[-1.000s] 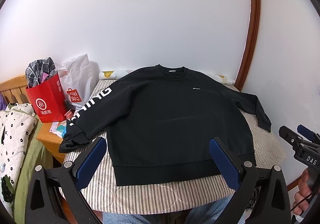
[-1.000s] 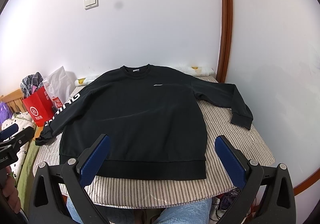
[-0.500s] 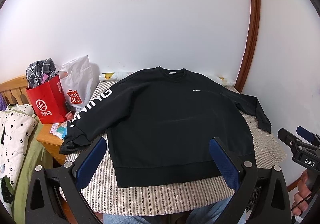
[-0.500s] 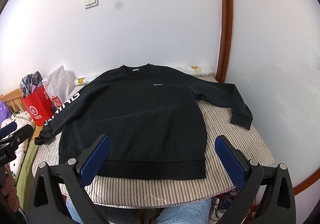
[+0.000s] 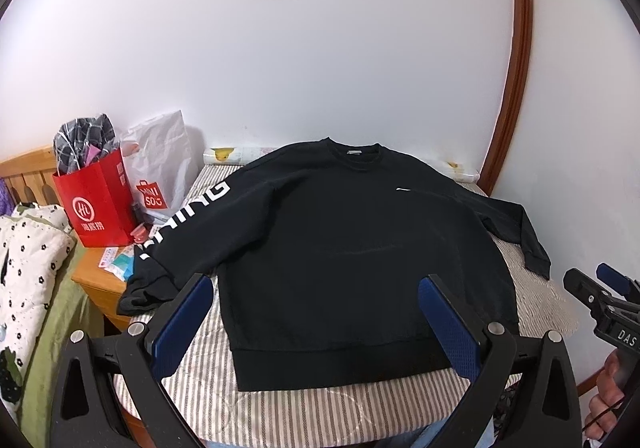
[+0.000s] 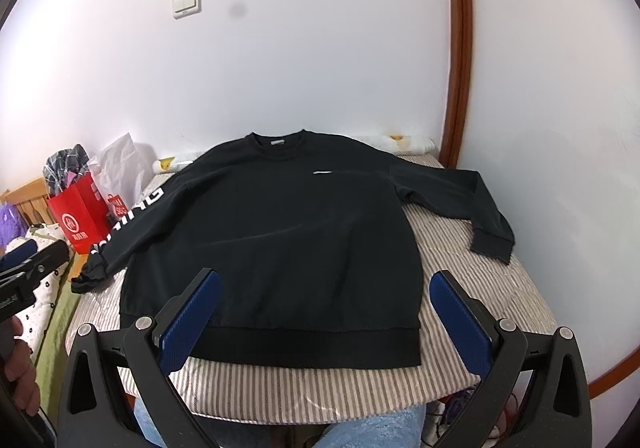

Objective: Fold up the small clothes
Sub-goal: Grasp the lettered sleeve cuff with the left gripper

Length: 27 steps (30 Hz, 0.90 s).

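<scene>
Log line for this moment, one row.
phase: pre-fold | black sweatshirt: flat, unfolded, sleeves out, on striped table | left gripper: open, empty | right gripper: open, empty

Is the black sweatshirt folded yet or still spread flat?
Spread flat, unfolded: the black sweatshirt lies front up on the striped table cover, both sleeves out to the sides, hem straight. Both grippers are open, off it.

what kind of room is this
Most likely a bedroom in a home. A black sweatshirt lies spread on a striped cloth-covered surface, a wooden headboard with floral bedding stands to the left, and shopping bags sit on a nightstand.
</scene>
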### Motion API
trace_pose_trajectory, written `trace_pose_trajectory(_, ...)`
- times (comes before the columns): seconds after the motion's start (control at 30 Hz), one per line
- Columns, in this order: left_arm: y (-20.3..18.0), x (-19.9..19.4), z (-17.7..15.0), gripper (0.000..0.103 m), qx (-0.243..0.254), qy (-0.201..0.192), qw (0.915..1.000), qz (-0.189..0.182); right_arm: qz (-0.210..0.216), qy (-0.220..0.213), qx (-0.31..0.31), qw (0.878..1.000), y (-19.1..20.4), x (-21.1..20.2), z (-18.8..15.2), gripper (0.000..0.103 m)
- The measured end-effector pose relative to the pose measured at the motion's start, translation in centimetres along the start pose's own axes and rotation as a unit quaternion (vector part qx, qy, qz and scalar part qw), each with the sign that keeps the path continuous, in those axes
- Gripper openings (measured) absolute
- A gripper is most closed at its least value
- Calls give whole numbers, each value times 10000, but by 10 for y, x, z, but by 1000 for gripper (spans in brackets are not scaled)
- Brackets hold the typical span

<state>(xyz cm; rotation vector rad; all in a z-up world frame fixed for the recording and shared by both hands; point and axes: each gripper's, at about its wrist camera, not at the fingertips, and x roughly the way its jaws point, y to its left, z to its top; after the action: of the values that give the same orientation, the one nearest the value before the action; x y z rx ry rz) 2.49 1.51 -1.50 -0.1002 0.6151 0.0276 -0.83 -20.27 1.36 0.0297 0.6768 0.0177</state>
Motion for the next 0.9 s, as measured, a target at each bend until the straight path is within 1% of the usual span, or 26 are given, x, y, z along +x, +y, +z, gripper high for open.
trace_pose_trajectory(0.13,7,22,-4,103,-36,113,9999,53,142,21,-22,9999,2,13,1,103)
trace_pose_trajectory(0.27,25,55,-16,103,-197,401,9990,-81,23,108,-55,9999,0,39,-3,103)
trace_pose_trajectory(0.37,46,82,-26,102,-437,662,9968,-36,-83,103,-130,9998,-3,60,-9,103)
trace_pose_trajectory(0.43,58,97,-30,102,-442,769,9958,210,-107,127,-107,9998,-6,75,-14,103)
trace_pose_trajectory(0.5,70,108,-33,101,-422,862,9944,447,-24,193,-35,9998,-11,89,-18,103)
trace_pose_trajectory(0.6,97,121,-36,96,-655,900,9915,675,192,318,189,9991,-18,106,-24,103)
trace_pose_trajectory(0.77,137,132,-35,96,-923,909,9864,1011,443,613,644,9951,-24,135,-23,102)
trace_pose_trajectory(0.83,151,139,-35,92,-1031,952,9844,1060,515,632,690,9943,-19,143,-22,102)
trace_pose_trajectory(0.9,165,148,-35,89,-1154,1010,9820,1103,524,652,611,9946,-10,149,-22,102)
